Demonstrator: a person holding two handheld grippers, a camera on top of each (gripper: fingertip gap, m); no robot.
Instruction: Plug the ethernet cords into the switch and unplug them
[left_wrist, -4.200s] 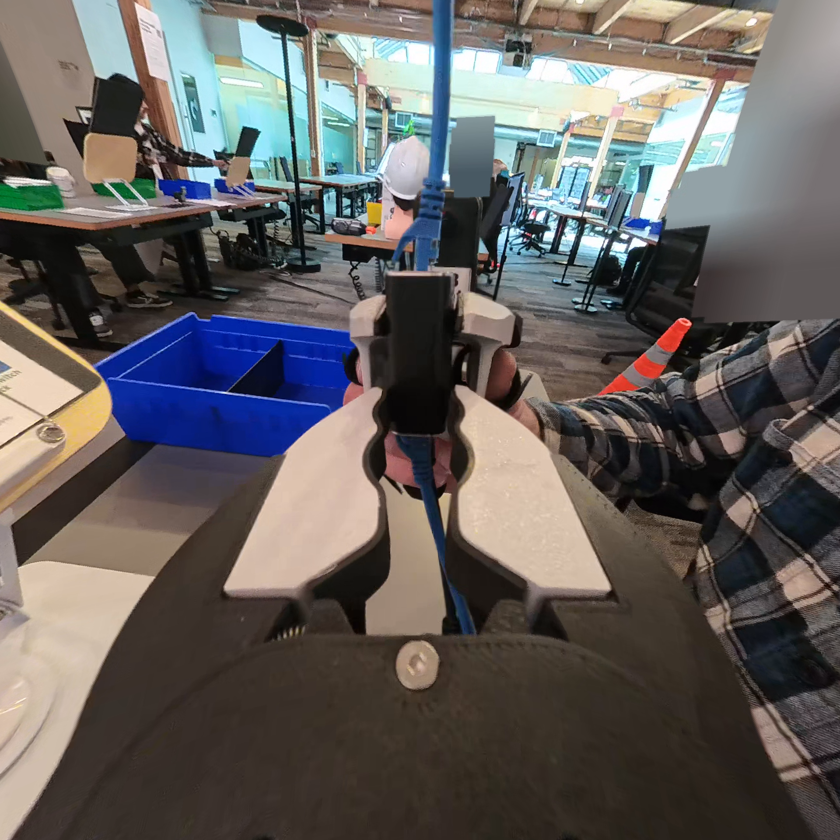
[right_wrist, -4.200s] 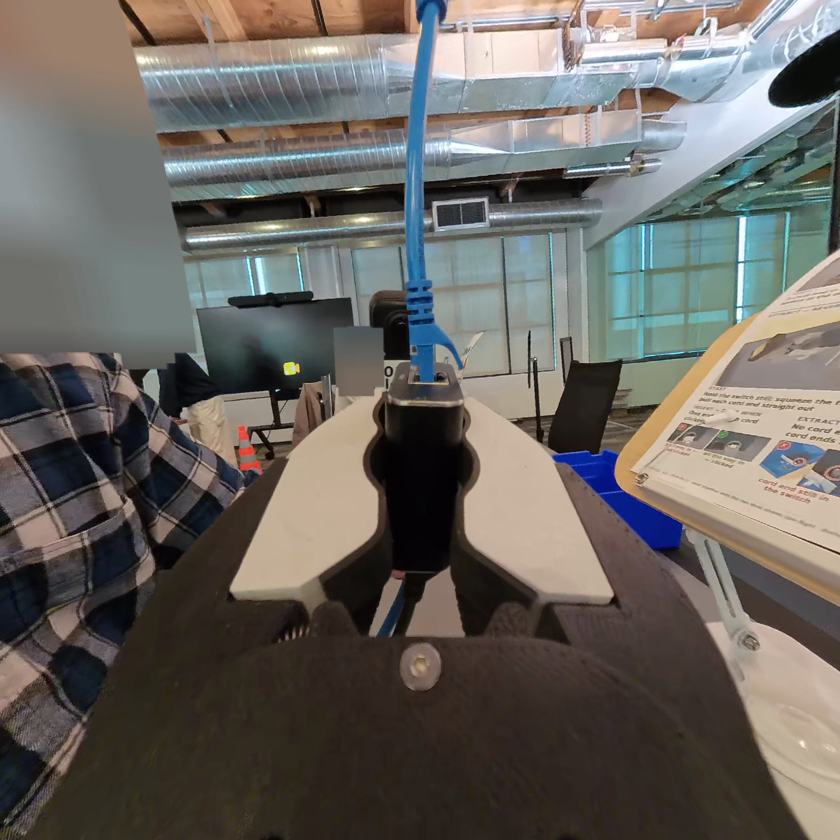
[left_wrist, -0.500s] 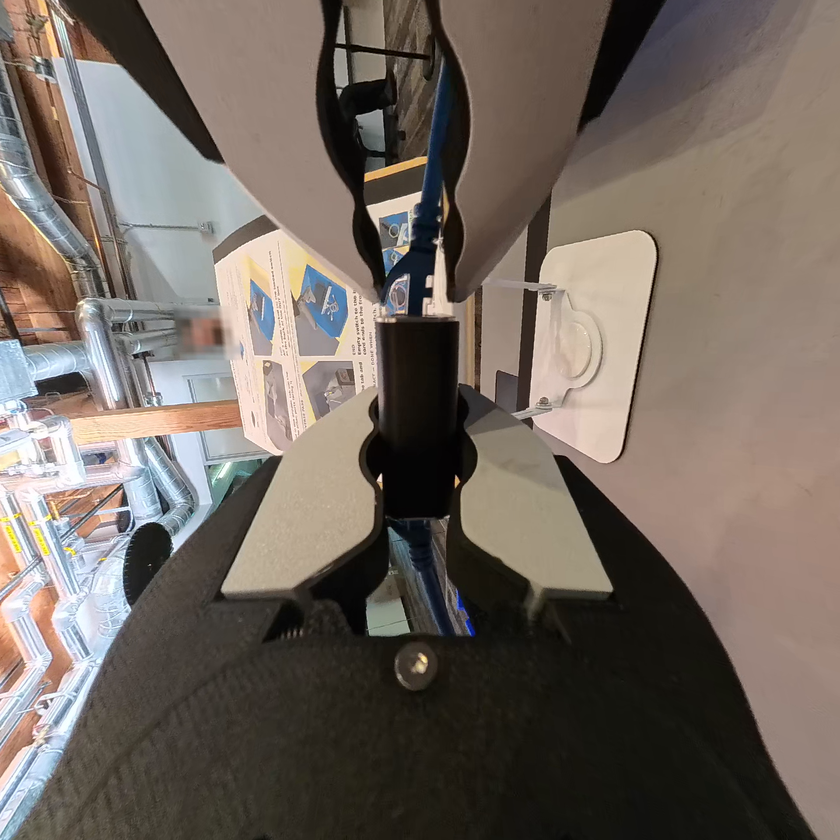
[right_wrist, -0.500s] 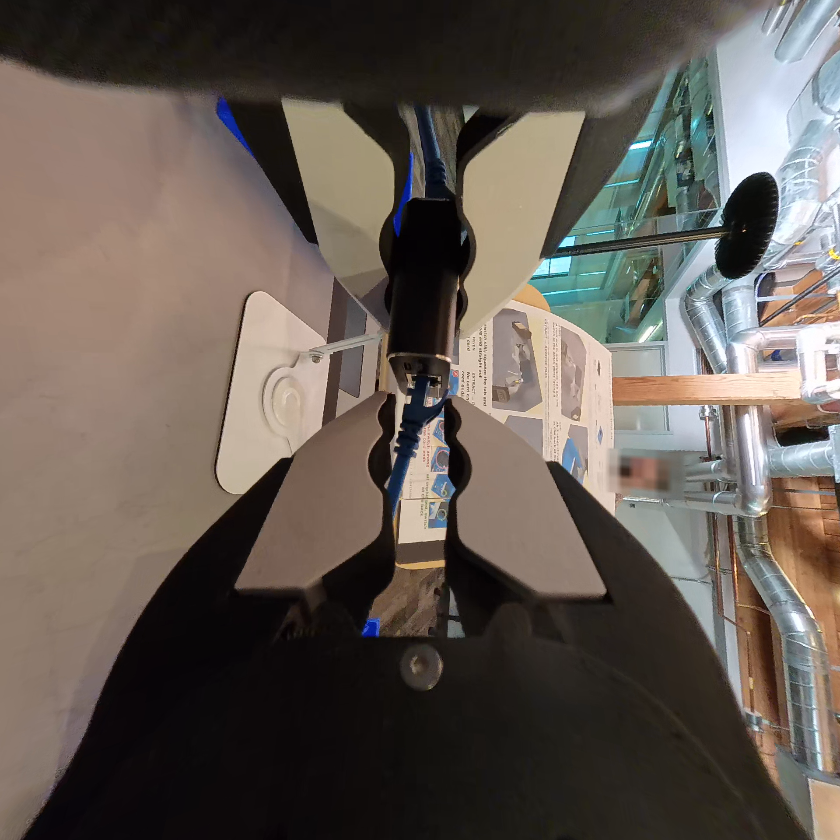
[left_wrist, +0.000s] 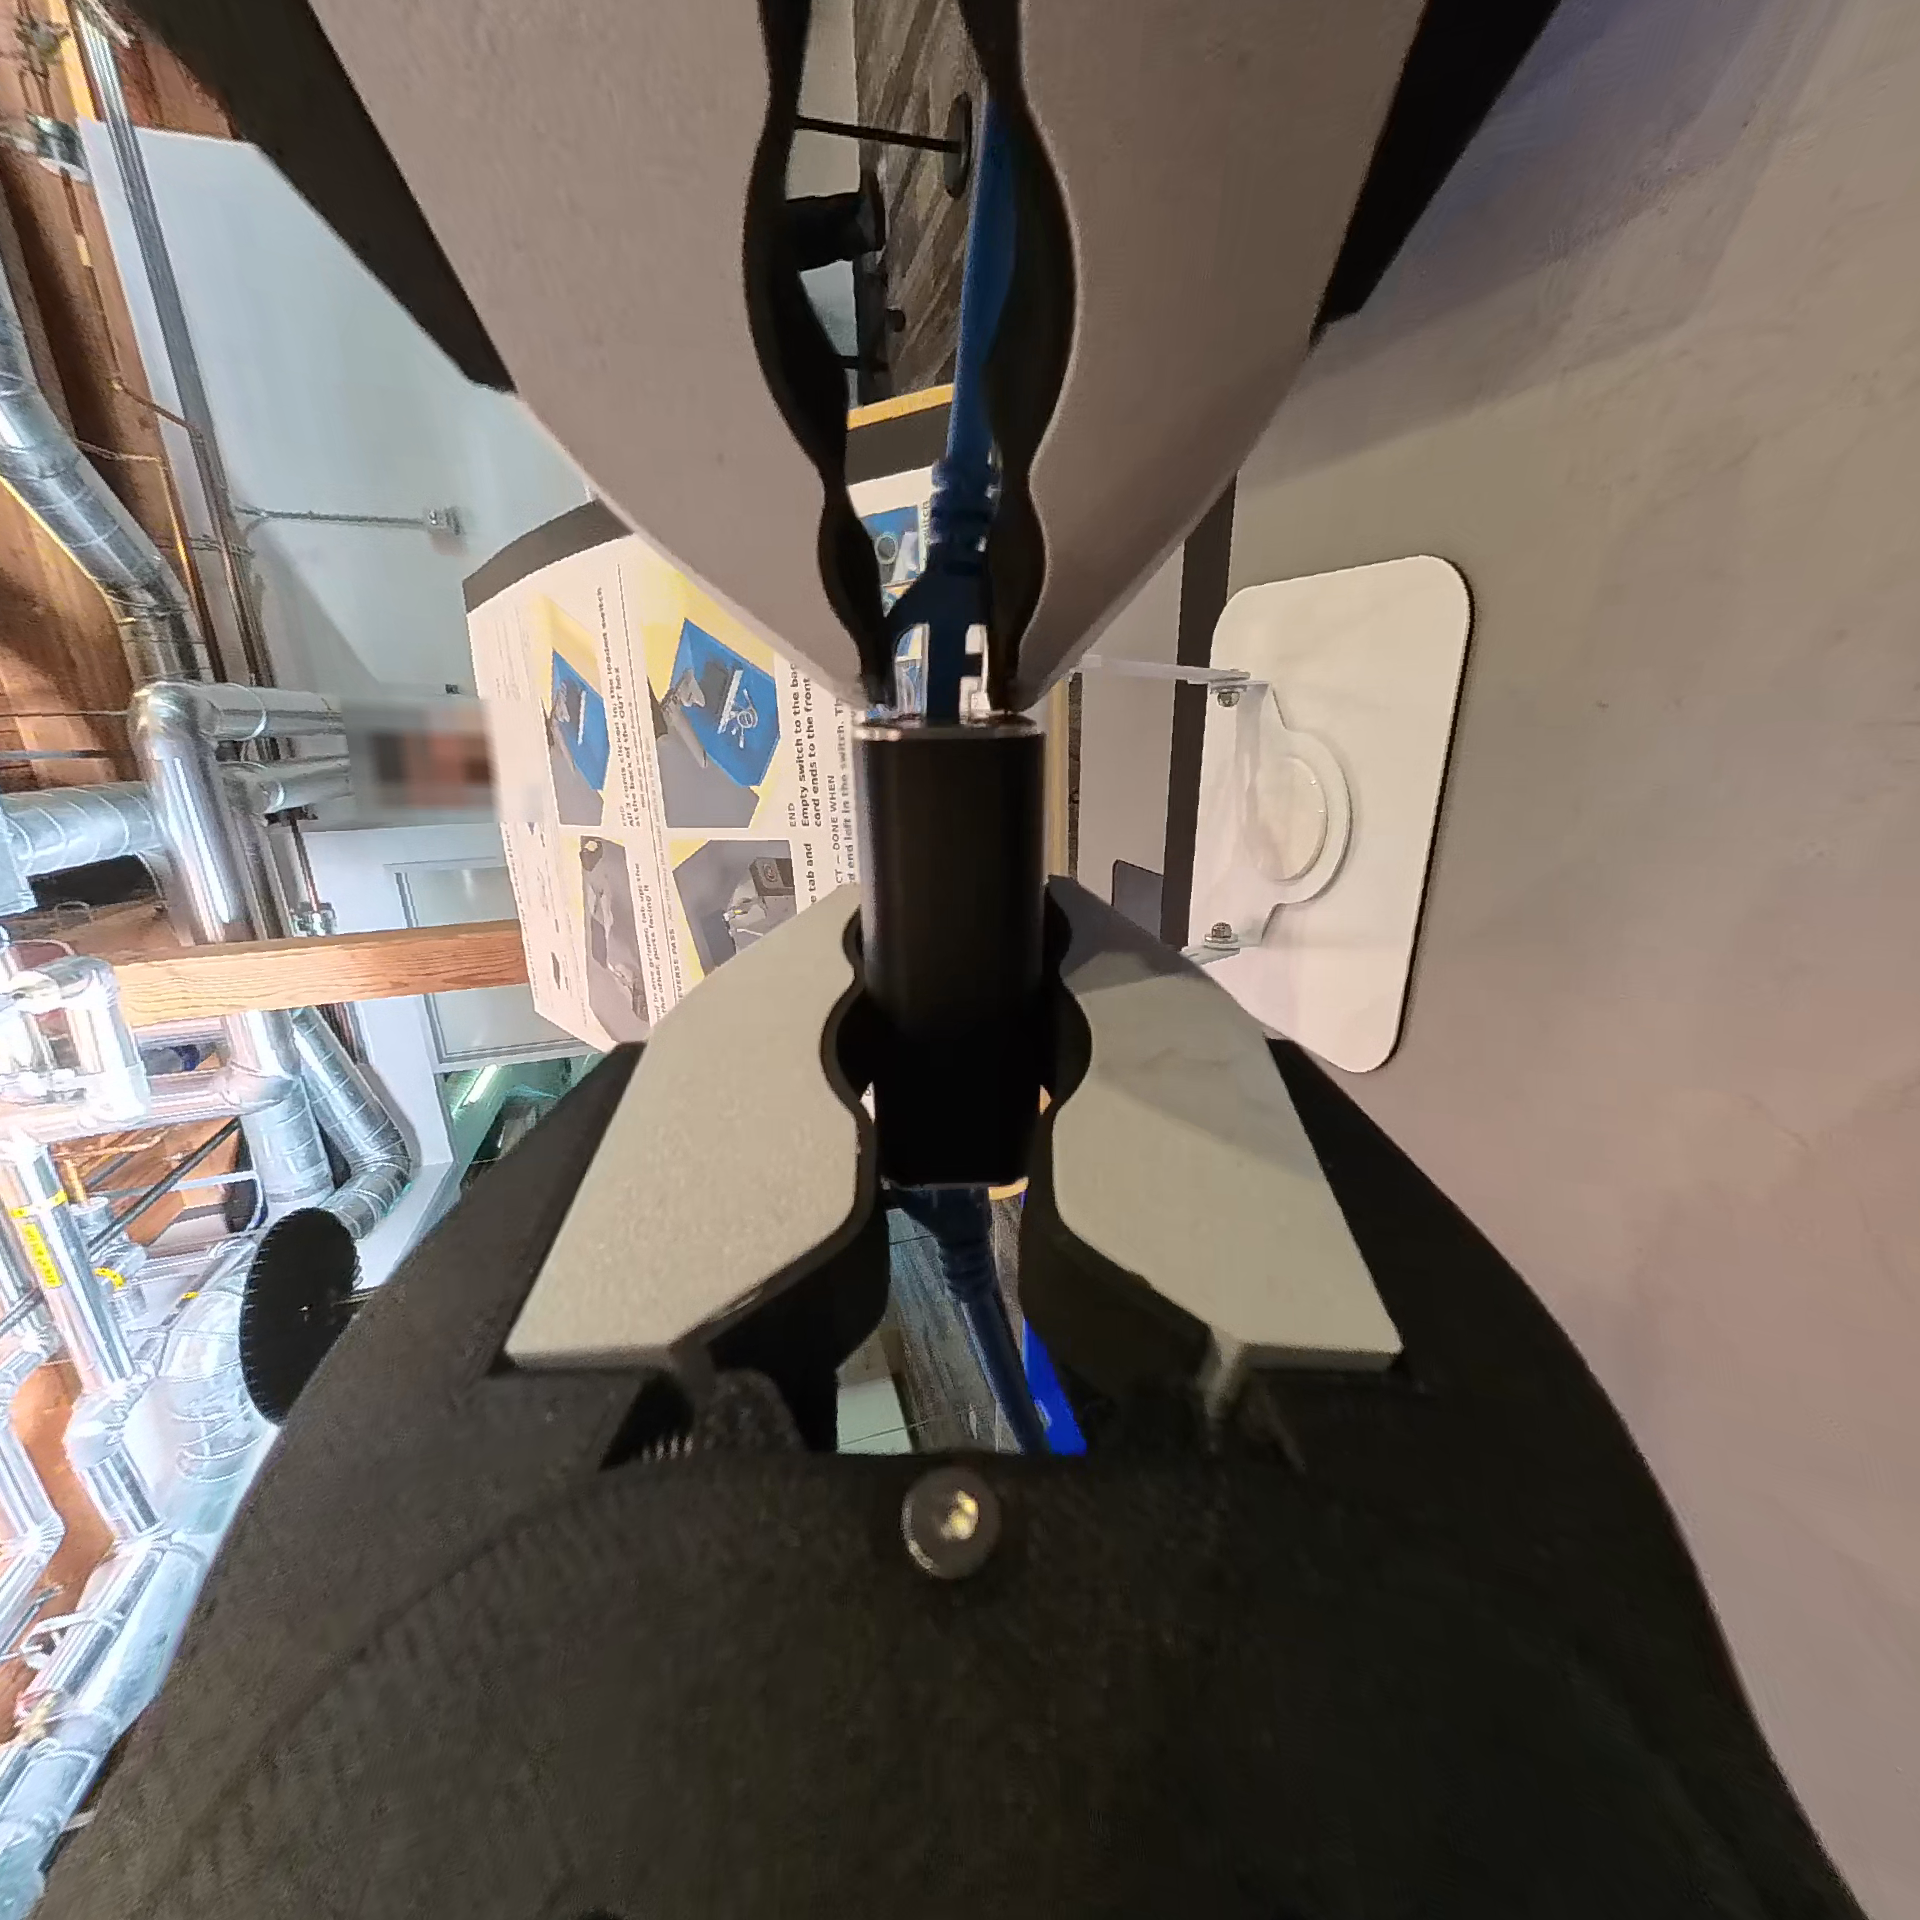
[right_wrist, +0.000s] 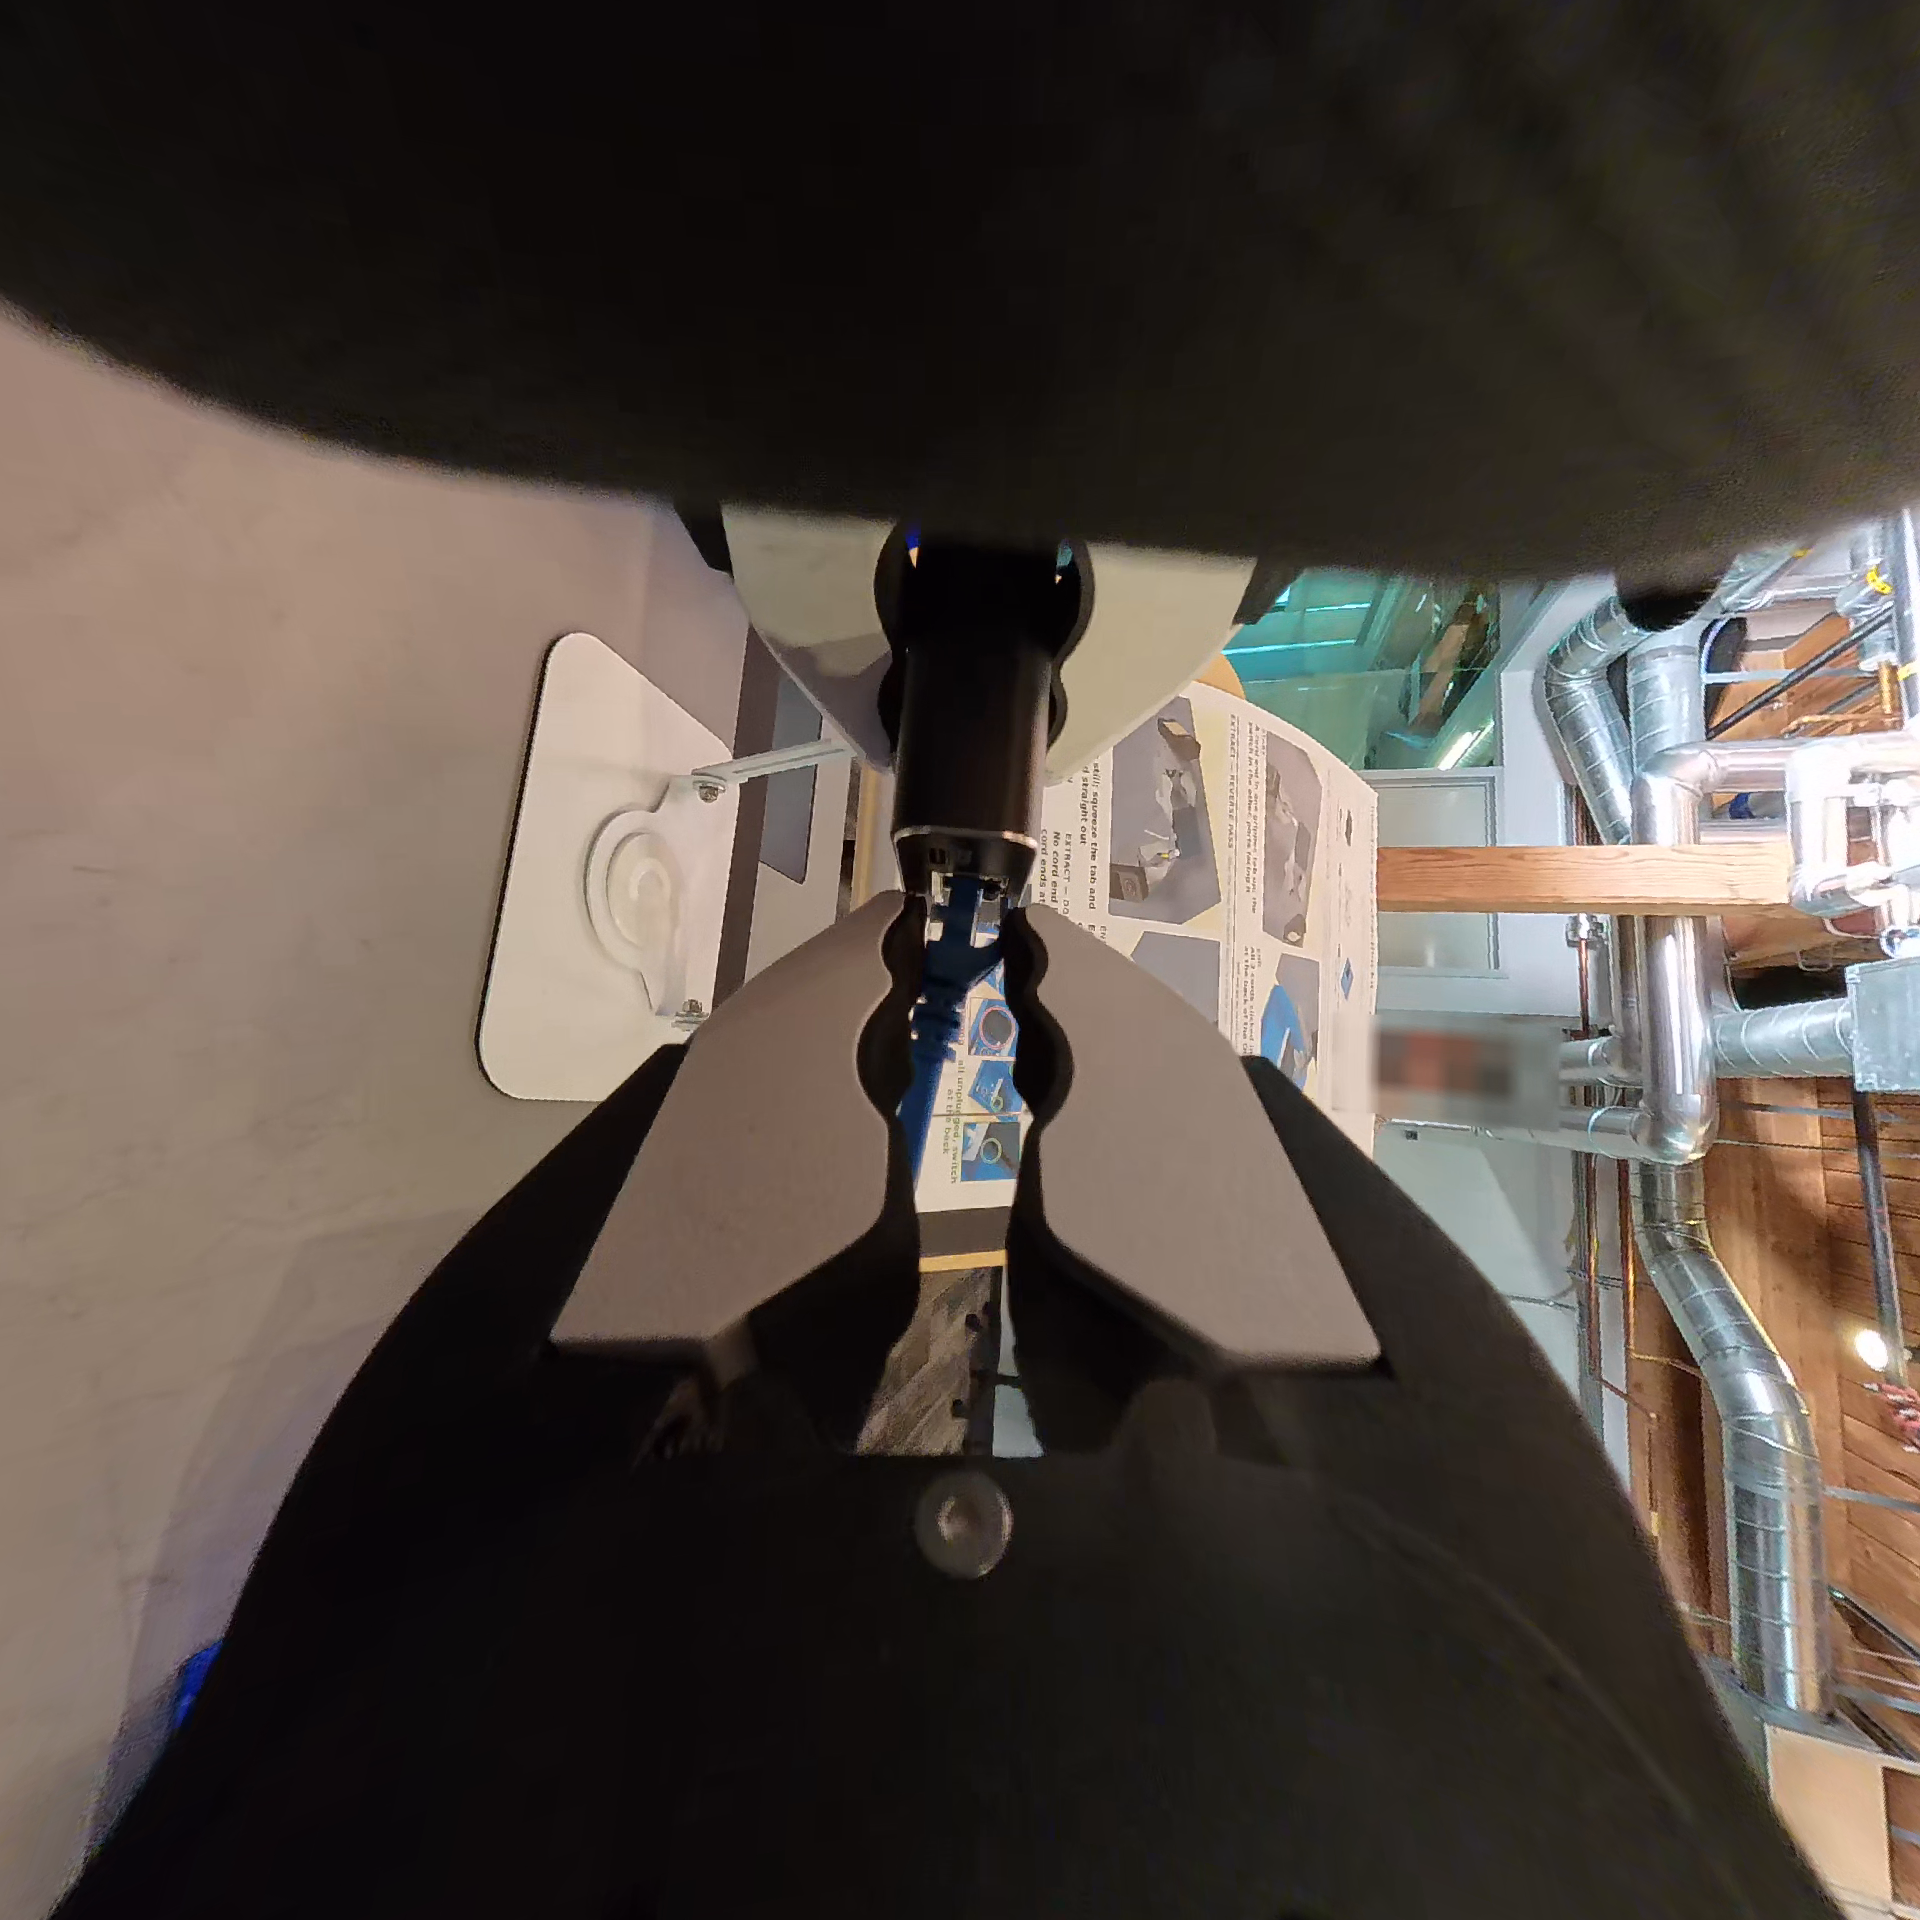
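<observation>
Since half a second ago the right gripper (right_wrist: 961, 914) has come closer, its jaws narrowing around the blue ethernet cord (right_wrist: 948, 987) plug where it enters the black switch (right_wrist: 968, 764); whether the pads press on the plug cannot be told. The left gripper (left_wrist: 954, 935) clamps the switch's body, a second blue cord (left_wrist: 977, 1278) running from its rear. Behind, a printed instruction sheet (left_wrist: 623, 790) with photos and text stands on a white stand base (left_wrist: 1340, 790) on the grey bench (left_wrist: 1662, 935).

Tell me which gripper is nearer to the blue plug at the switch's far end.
Right. The right gripper has its fingertips around the blue plug; the left gripper clamps the black switch farther back.
</observation>
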